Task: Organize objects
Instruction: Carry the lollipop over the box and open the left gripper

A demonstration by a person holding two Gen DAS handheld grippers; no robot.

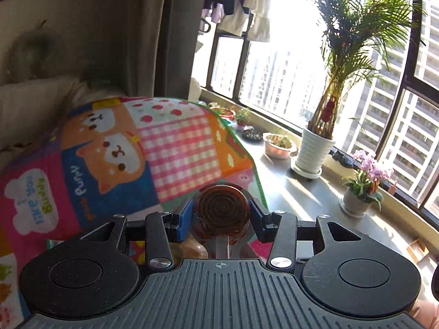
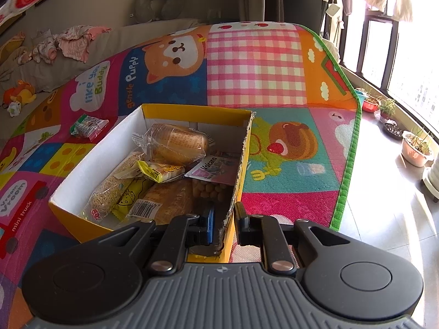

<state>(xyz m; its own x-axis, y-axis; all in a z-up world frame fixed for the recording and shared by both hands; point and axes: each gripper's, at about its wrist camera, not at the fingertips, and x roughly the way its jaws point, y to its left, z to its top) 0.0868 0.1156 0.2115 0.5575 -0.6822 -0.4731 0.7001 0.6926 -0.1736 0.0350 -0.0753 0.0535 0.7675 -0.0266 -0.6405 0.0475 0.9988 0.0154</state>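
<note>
Two grippers, two grips. My left gripper is clamped on a round, dark brown spiral-patterned snack in clear wrap, its blue pads pressed against either side, holding it above the colourful patchwork play mat.

My right gripper straddles the torn right wall of the open yellow cardboard box, one finger inside and one outside; the jaws stand close on that ragged wall, but I cannot tell whether they actually pinch it. Inside the box lie several wrapped breads and snack packets: a clear-wrapped bread roll, a sesame bar and a purple "Volcano" packet, packed close along the walls with little free floor between them.

Beyond the box, to its left, a small green-and-clear snack packet lies alone on the mat, well apart from the box. The mat stretches bare past the box's far rim. Its green border ends on pale floor tiles, and potted plants line the window ledge.
</note>
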